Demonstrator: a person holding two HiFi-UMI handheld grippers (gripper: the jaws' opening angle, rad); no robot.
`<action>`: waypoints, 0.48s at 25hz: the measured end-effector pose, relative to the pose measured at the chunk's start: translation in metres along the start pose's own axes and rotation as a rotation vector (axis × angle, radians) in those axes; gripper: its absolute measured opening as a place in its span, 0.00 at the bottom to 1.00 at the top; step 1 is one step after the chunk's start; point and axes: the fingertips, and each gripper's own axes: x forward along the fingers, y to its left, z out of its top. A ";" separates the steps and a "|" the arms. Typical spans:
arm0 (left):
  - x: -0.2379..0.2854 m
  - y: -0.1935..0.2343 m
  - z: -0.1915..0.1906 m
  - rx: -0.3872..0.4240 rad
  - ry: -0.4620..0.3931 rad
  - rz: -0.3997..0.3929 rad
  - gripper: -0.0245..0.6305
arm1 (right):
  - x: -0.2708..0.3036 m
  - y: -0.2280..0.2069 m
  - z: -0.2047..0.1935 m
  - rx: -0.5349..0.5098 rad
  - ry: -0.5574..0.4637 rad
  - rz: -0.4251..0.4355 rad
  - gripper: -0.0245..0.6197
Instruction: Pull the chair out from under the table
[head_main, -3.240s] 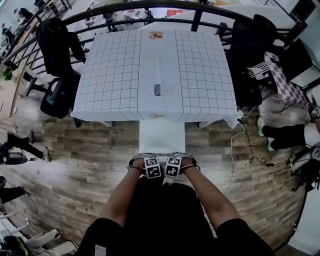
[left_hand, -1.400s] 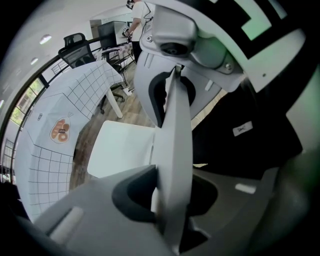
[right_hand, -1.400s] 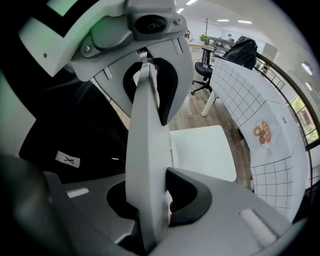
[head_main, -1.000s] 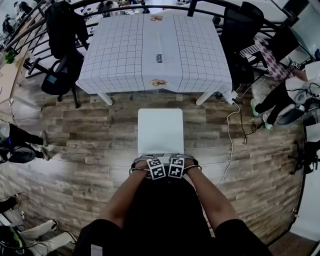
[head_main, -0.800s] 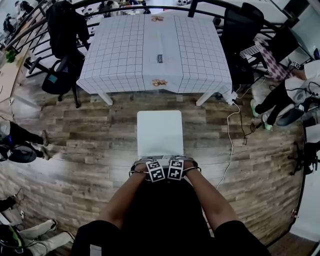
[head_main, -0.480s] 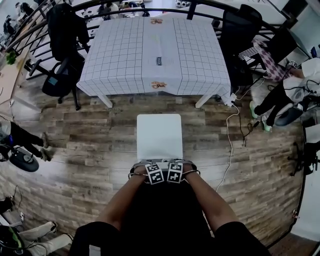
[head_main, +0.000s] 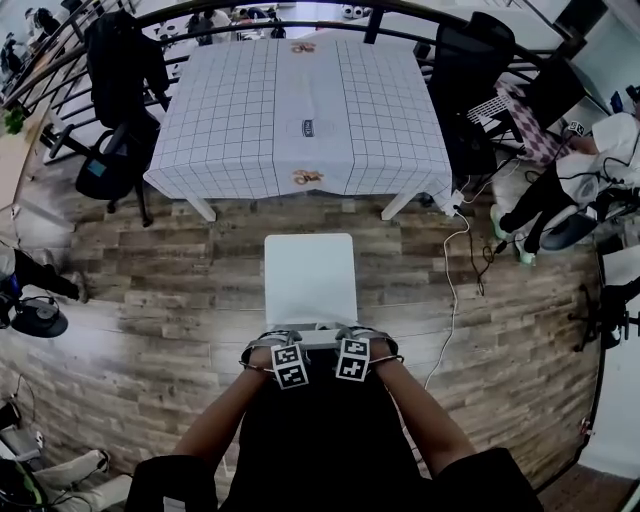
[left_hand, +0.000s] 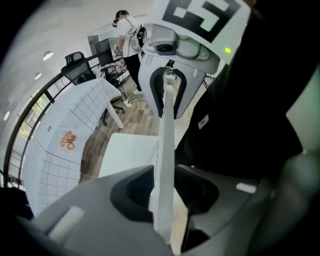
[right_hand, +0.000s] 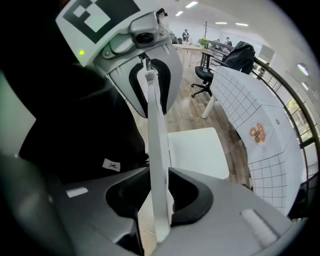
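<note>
The white chair stands clear of the table, its seat on the wood floor in front of me. Its thin backrest edge runs between my two hands. My left gripper straddles that edge, jaws opening, with dark gaps either side of the panel. My right gripper straddles the same edge, jaws opening too, the panel loose between them. Each gripper view shows the other gripper further along the edge. The grid-clothed table stands beyond the chair.
Black office chairs stand at the table's left and right. A white cable trails over the floor to the right. A seated person is at the far right. A dark railing curves behind the table.
The chair has come out from under the table toward me. Over the last second both grippers have drawn nearer to me and a little apart along the backrest; the chair has stayed put.
</note>
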 end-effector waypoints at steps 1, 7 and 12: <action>-0.007 -0.001 0.001 0.012 -0.011 0.016 0.21 | -0.007 0.000 -0.001 0.000 -0.004 -0.008 0.20; -0.056 0.007 0.009 -0.127 -0.153 0.069 0.19 | -0.047 -0.009 -0.004 0.107 -0.107 -0.065 0.19; -0.112 0.039 0.016 -0.441 -0.423 0.096 0.14 | -0.090 -0.026 0.013 0.232 -0.238 -0.136 0.17</action>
